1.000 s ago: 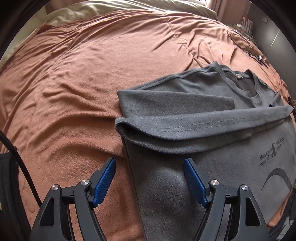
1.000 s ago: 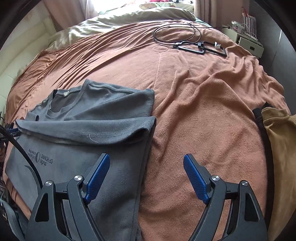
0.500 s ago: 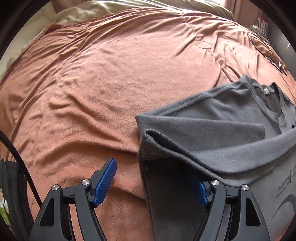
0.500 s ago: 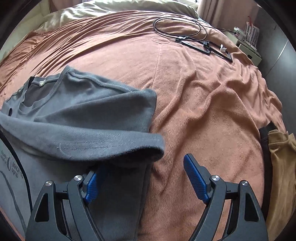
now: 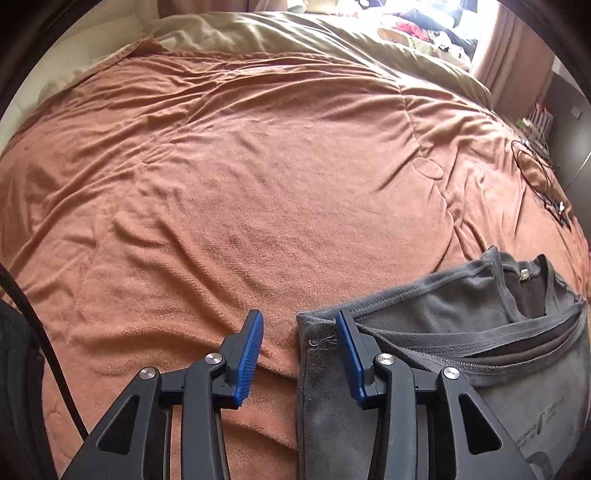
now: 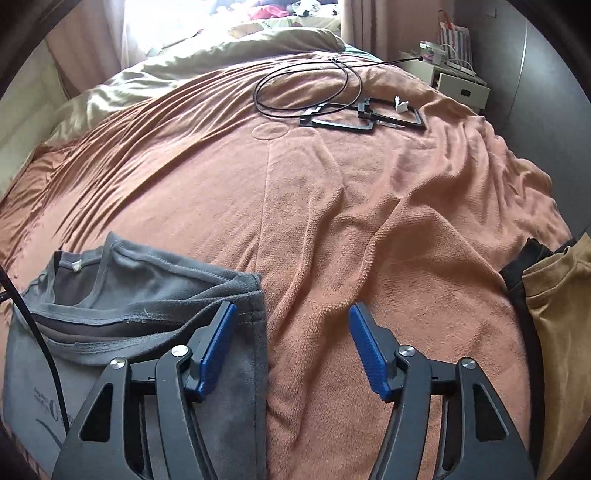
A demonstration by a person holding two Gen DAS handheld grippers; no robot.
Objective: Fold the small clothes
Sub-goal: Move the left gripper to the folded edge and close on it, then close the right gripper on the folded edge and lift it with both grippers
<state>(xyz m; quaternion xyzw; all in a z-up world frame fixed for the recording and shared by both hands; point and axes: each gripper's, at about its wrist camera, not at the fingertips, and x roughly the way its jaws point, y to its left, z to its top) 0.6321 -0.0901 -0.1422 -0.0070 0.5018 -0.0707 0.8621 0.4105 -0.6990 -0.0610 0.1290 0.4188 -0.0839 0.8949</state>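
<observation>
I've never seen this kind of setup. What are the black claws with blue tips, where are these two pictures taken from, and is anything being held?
A person holds a hand-held gripper in each hand, each with a camera looking along its blue fingers. The left gripper and right gripper both sit at the folded edge of a grey T-shirt on a bed's orange blanket. Both jaws have just been closing, one finger over the shirt and one beside it; neither pinches cloth yet. Black cables and a tan garment lie further off.

Home bedroom: wide bed under rust-orange blanket, curtained window, bedside drawers.
</observation>
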